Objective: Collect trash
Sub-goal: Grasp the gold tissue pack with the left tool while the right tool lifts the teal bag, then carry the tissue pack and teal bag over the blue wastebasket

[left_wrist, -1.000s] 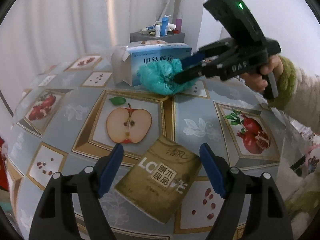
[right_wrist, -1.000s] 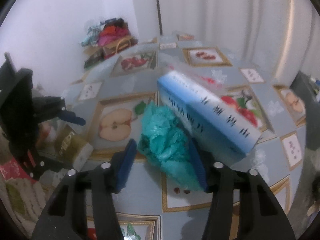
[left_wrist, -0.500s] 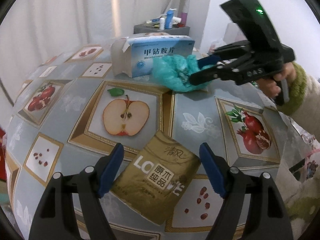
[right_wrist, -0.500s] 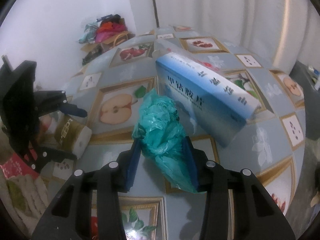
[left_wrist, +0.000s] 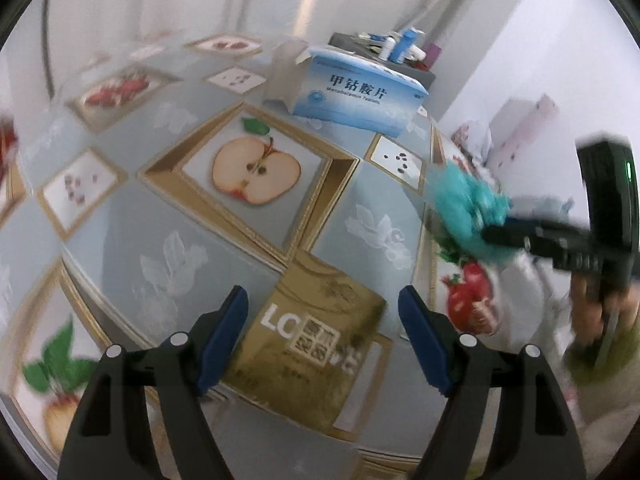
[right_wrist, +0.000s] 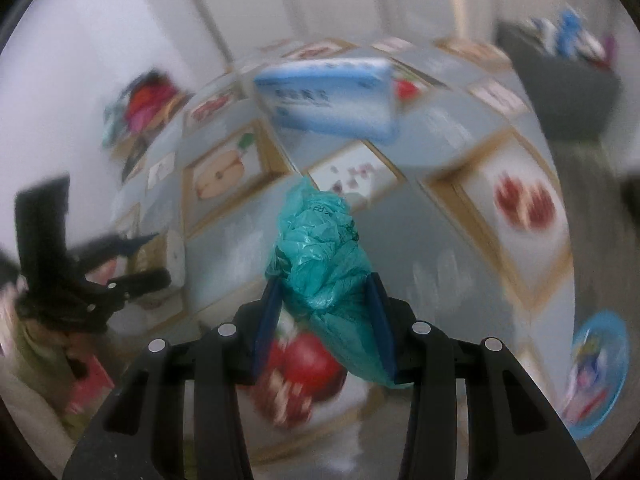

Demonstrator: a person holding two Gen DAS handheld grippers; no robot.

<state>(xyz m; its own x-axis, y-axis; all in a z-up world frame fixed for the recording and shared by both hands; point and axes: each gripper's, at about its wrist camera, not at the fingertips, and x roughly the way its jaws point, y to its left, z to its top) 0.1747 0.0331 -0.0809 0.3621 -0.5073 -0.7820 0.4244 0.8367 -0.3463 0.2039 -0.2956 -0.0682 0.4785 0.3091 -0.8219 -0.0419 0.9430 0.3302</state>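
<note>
- Left wrist view: my left gripper [left_wrist: 322, 334] stands released at the bottom of the frame, its blue-padded fingers [left_wrist: 224, 334] spread wide on either side of a flat, glossy gold packet [left_wrist: 310, 354] with white lettering.
- The packet lies on the table [left_wrist: 132, 236], which wears a smooth grey-blue cloth printed with gold-framed fruit squares; a halved apple sits at the centre.
- In the upper middle stands a rectangular blue-and-white cardboard medicine box [left_wrist: 360, 94], one end flap open.
- At the right edge, blurred, my right gripper [left_wrist: 494, 228] clamps a crinkled teal plastic bag [left_wrist: 466, 204] past the table's right edge.
- Right wrist view: the right gripper [right_wrist: 324, 320] is clenched on the teal plastic bag [right_wrist: 324, 268], a thin, wrinkled wad pinched between both blue pads at the centre of the frame.
- The medicine box [right_wrist: 332, 100] shows blurred at the upper centre.
- The left gripper [right_wrist: 154, 258] shows at the left edge, dark and smeared, next to the gold packet [right_wrist: 150, 256].
</note>
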